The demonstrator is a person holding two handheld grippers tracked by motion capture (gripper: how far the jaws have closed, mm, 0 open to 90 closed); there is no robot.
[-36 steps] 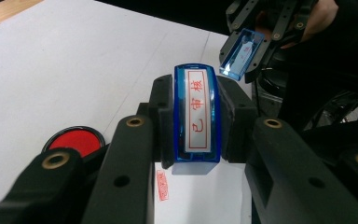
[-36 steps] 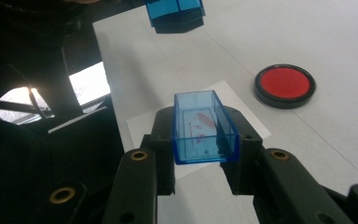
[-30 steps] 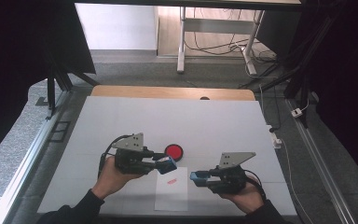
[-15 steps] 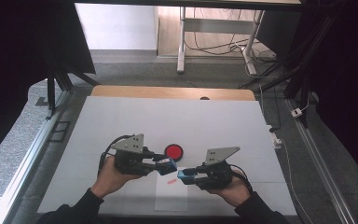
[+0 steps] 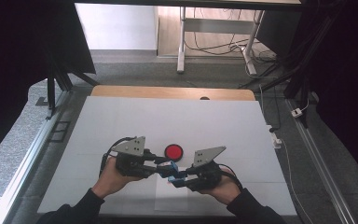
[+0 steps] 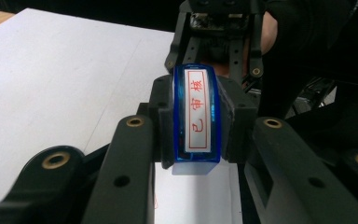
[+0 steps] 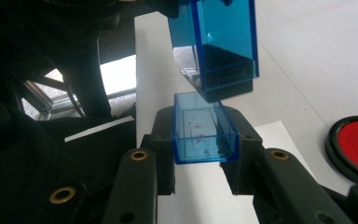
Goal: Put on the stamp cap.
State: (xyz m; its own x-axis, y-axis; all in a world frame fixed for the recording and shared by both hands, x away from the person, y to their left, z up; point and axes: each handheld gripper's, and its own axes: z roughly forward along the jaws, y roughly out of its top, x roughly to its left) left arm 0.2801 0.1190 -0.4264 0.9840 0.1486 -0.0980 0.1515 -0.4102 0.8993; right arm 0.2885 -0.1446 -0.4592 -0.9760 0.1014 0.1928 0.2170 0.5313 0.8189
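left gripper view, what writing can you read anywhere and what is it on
"已审核": red characters in a red frame on the white label of the blue stamp, held in the left gripper.
Faint red marks inside the blue stamp cap in the right gripper: too blurred to read.
Small red mark on the paper sheet: too small to read.

A lab: framed white table (image 5: 121,121), loose cables (image 5: 223,46) on floor

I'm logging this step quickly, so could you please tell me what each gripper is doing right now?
Left gripper: closed on the blue stamp.
Right gripper: closed on the stamp's blue cap.
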